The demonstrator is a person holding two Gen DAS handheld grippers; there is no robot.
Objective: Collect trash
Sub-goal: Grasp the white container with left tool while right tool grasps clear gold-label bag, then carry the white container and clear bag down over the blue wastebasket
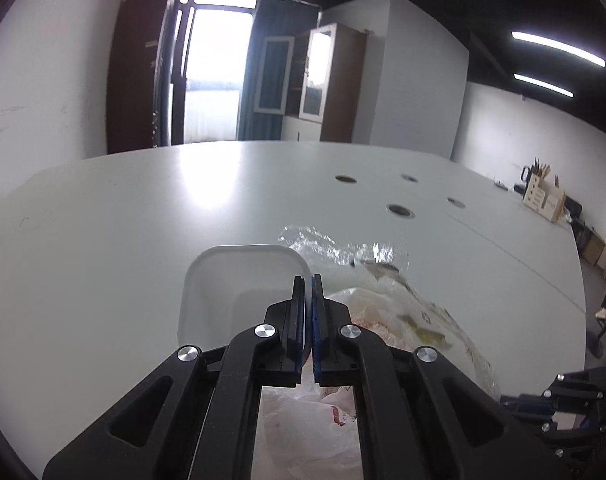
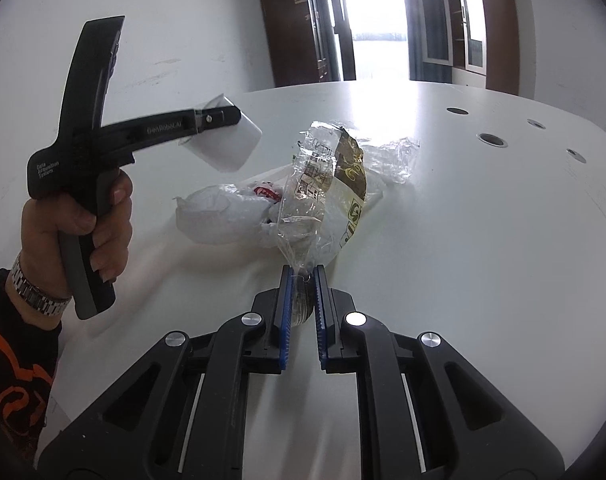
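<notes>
White container (image 1: pixel 239 284): rim pinched in my left gripper (image 1: pixel 307 300), lifted above white table (image 1: pixel 143 216). Beside it: crumpled clear wrapper (image 1: pixel 335 246), white plastic bag (image 1: pixel 303 428). My right gripper (image 1: pixel 563 412): lower right corner.

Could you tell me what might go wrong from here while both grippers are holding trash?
The right gripper pinches only a thin twisted end of the clear wrapper, which could slip or tear. The left gripper grips just the rim of the white container, which may pivot or drop.
</notes>
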